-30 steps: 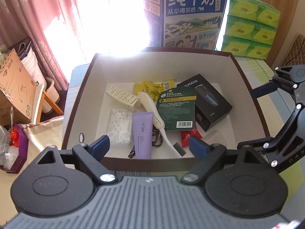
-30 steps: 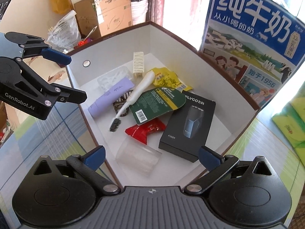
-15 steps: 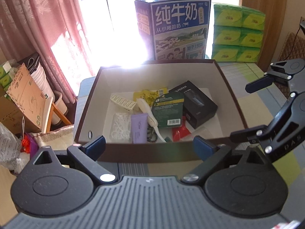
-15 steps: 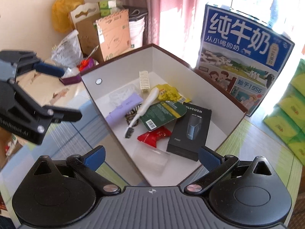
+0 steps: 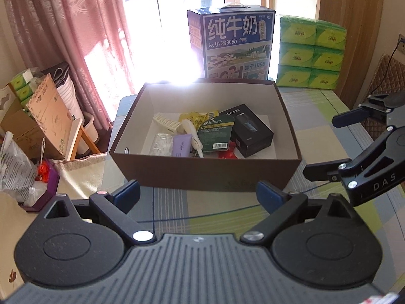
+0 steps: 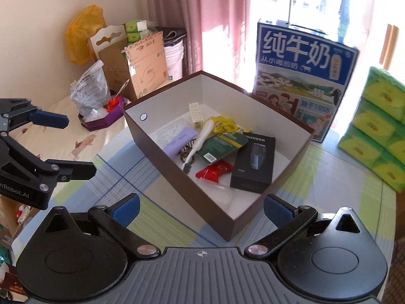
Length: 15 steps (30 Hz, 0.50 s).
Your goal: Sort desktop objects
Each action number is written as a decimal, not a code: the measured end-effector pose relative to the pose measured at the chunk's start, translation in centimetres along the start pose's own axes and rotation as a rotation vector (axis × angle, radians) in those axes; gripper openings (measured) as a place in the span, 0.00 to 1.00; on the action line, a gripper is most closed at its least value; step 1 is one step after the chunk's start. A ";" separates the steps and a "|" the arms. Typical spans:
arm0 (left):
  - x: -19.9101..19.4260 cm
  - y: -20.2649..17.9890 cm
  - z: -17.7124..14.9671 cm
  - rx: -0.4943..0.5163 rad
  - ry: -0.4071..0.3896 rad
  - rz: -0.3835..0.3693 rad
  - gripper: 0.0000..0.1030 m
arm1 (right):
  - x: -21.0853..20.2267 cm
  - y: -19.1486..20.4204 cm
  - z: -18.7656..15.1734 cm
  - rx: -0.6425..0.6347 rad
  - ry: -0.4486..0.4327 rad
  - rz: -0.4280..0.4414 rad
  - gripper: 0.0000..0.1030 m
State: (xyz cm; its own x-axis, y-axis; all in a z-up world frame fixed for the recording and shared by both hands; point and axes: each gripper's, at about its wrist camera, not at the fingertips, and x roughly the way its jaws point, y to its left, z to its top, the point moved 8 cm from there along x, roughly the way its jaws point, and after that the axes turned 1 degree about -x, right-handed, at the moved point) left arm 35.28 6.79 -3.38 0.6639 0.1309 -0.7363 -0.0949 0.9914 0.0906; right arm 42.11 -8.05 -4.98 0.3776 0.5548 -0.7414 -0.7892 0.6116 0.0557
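A brown box (image 5: 202, 172) (image 6: 162, 149) with a white inside stands on the checked tablecloth. In it lie a black shaver box (image 5: 249, 130) (image 6: 255, 160), a green card pack (image 5: 215, 134) (image 6: 222, 144), a white toothbrush (image 6: 200, 139), a purple tube (image 5: 181, 145) (image 6: 179, 139), a red wrapper (image 6: 215, 171), a yellow packet (image 6: 222, 124) and a cream clip (image 5: 167, 122). My left gripper (image 5: 197, 196) is open and empty, in front of the box. My right gripper (image 6: 201, 206) is open and empty, at the box's near corner.
A blue milk carton (image 5: 233, 43) (image 6: 303, 76) stands behind the box. Green tissue packs (image 5: 311, 53) (image 6: 379, 136) are stacked at the back right. Cardboard, bags and a purple tray (image 6: 103, 116) crowd the left side, beyond the table.
Both grippers have pulled back and up from the box, which now looks smaller and farther. Both stayed open and empty. The items in the box have not moved.
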 end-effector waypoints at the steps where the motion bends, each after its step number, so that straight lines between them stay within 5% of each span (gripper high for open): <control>1: -0.4 -0.1 -0.2 -0.004 -0.002 0.004 0.94 | -0.4 0.1 -0.2 0.004 -0.008 -0.004 0.98; 15: -5.2 -0.7 -4.3 -0.113 -0.017 0.074 0.94 | -6.0 2.0 -3.3 0.057 -0.139 -0.035 0.98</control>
State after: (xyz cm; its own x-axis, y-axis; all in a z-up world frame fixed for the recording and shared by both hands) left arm 28.73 5.41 -2.50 0.6640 0.2050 -0.7191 -0.2268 0.9716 0.0676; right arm 36.67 -11.98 -2.59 0.4712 0.6029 -0.6439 -0.7468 0.6611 0.0725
